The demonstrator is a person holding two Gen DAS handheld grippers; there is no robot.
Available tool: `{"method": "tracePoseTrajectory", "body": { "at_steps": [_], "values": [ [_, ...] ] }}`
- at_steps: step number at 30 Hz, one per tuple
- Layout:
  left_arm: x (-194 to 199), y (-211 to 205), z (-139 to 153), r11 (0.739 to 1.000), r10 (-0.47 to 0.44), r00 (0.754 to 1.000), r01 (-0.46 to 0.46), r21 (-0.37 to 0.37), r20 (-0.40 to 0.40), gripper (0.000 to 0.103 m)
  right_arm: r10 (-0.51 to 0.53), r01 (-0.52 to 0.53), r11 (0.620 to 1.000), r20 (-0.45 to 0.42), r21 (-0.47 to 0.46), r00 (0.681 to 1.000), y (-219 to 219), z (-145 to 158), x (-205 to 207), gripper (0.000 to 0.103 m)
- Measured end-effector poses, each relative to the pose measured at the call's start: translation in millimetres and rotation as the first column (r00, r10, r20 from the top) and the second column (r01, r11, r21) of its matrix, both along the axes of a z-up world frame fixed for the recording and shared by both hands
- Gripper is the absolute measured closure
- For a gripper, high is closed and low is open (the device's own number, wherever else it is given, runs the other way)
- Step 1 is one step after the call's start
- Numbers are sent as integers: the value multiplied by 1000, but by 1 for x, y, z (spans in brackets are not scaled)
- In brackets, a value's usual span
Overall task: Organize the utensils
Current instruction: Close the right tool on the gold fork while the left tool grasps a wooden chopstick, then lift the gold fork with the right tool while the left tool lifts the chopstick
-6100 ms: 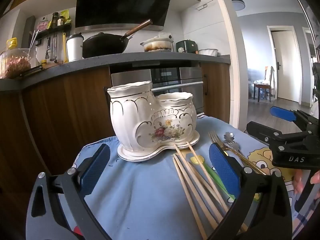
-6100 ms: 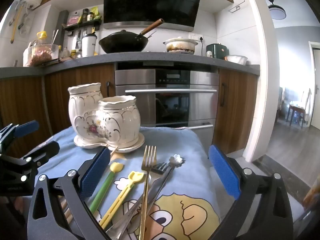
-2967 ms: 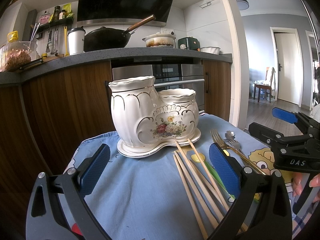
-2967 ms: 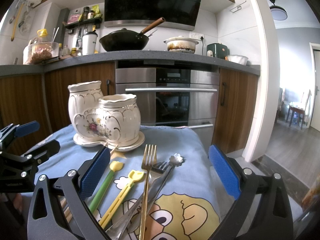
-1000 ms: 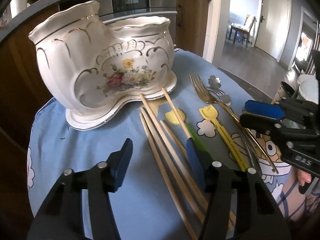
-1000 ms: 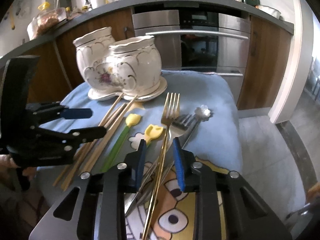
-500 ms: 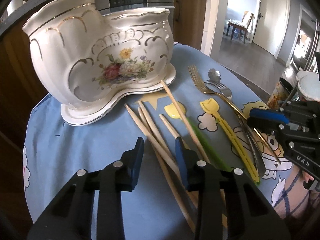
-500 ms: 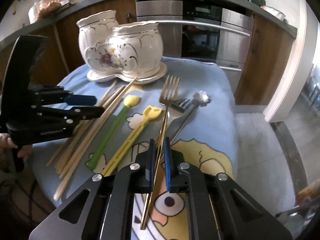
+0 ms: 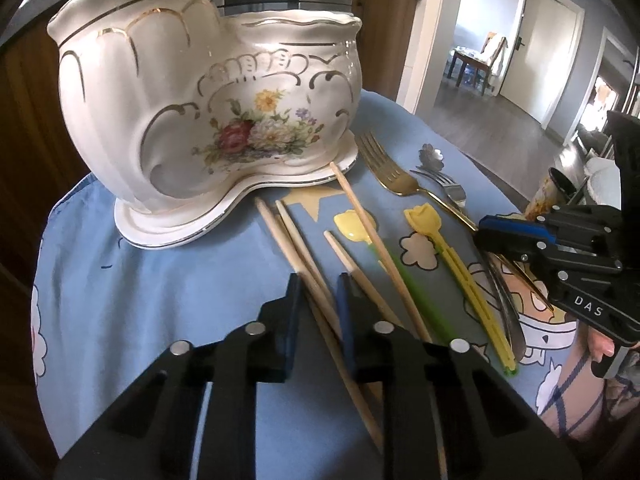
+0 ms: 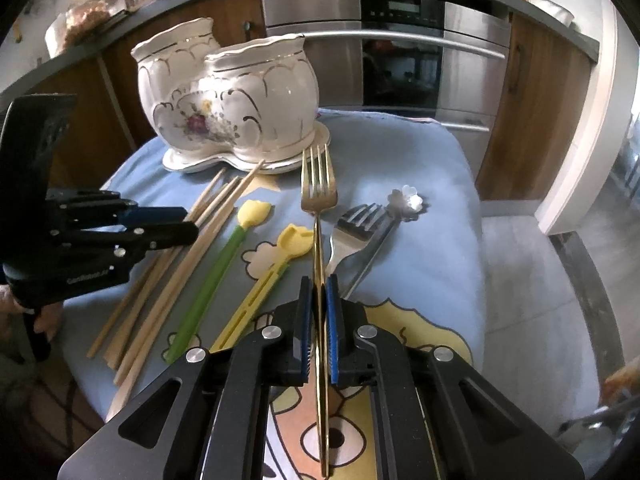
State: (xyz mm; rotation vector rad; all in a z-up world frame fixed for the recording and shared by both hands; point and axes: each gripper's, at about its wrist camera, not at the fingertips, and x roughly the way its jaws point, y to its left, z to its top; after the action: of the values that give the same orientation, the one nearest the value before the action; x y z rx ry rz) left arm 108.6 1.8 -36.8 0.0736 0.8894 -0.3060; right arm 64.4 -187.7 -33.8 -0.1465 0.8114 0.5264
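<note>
1. The holder [image 10: 228, 92] stands at the cloth's [image 10: 420, 184] far edge, ahead of both claws.
2. The chopsticks [image 9: 308, 264] point toward it; the left claw [image 9: 318, 292] is closing around two.
3. The gold fork [image 10: 318, 200], tines toward the holder, is pinched at its handle by the right claw [image 10: 319, 300].

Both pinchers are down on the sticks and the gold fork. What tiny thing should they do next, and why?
Probably finish gripping, then lift a little. The right gripper is shut on the gold fork, which lies flat on the blue cloth. The left gripper is closing around two chopsticks. The white holder behind them looks empty.
</note>
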Motion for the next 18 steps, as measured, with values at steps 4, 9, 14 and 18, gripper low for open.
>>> {"method": "tracePoseTrajectory", "body": {
  "at_steps": [4, 9, 14, 18],
  "values": [
    [-3, 2, 5, 1000, -11, 1000, 11, -6, 8, 98, 18, -18, 1000, 5, 4, 1000, 2, 0, -5, 96],
    [-9, 7, 12, 1000, -23, 999, 22, 4, 23, 98, 37, -37, 999, 21, 12, 999, 2, 7, -15, 96],
    [-18, 13, 13, 999, -36, 999, 36, 13, 18, 98, 70, -70, 998, -6, -1, 998, 4, 7, -24, 96],
    [-22, 17, 9, 999, -39, 999, 39, 16, 5, 98, 66, -67, 997, -28, -38, 997, 12, 4, -19, 95]
  ]
}}
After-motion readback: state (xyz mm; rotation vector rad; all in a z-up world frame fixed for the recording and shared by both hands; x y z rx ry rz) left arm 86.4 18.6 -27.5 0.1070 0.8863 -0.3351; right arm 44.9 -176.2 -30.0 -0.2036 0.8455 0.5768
